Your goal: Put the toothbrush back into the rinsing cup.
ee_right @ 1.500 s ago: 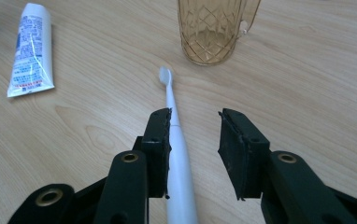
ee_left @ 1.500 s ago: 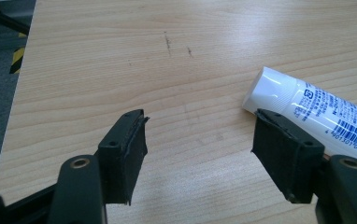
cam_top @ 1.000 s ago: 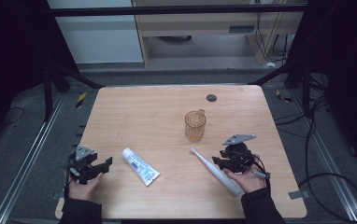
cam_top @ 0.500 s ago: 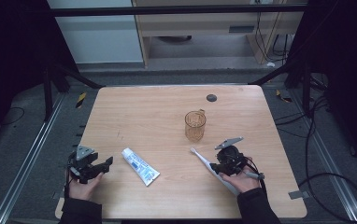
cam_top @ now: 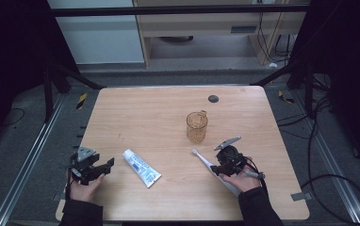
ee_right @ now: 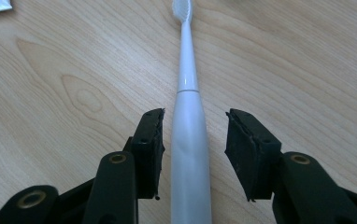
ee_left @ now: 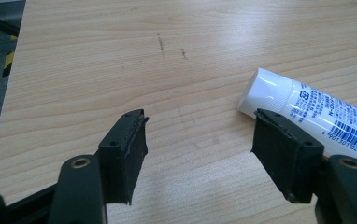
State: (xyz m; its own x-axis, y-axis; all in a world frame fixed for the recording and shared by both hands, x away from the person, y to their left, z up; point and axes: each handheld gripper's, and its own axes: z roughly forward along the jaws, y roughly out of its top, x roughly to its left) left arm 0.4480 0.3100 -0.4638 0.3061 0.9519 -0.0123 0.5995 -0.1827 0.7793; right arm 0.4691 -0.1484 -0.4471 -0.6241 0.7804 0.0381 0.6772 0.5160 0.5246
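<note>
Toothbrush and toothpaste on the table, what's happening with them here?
A person holds a gripper in each hand at a wooden table. The right gripper is lowered over the white toothbrush, its jaws open on either side of the handle and not yet pressing it. The left gripper is open over bare wood, with the cap end of the toothpaste tube beside one jaw. An amber cup stands upright farther back, untouched.

The high view looks forward and down over the whole table (cam_top: 168, 108). Each gripper view sits close above the wood: the left faces the toothpaste tube (ee_left: 326, 119) at two o'clock, the right the toothbrush (ee_right: 188, 126) at twelve; the high view shares both.
</note>
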